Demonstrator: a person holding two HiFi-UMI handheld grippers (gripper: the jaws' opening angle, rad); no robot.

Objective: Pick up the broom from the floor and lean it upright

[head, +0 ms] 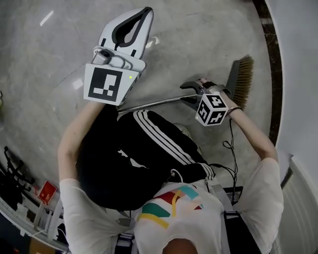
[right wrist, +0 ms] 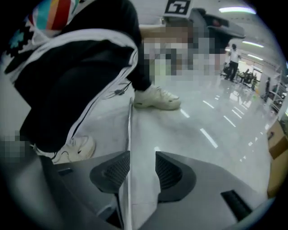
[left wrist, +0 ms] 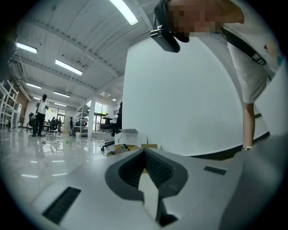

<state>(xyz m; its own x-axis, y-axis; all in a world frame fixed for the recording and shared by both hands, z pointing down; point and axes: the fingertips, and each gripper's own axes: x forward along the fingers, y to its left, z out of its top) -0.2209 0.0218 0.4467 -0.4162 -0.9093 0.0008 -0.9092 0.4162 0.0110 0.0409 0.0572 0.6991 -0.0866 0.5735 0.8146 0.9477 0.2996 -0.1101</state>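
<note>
Left gripper (head: 145, 12): jaws pressed together, holding nothing. Broom (head: 159, 103) lies flat on the floor (head: 198, 39). Its thin metal handle (right wrist: 129, 134) runs between the spread jaws of the right gripper (head: 193, 93), close to one pad and not pinched. Bristles (head: 242, 77) lie just beyond that gripper. Judged light, stiff, slick, head-heavy, so grip near the head.

The broom (head: 242, 79) is tan-bristled — trousers (head: 130, 159) black with white stripes.
</note>
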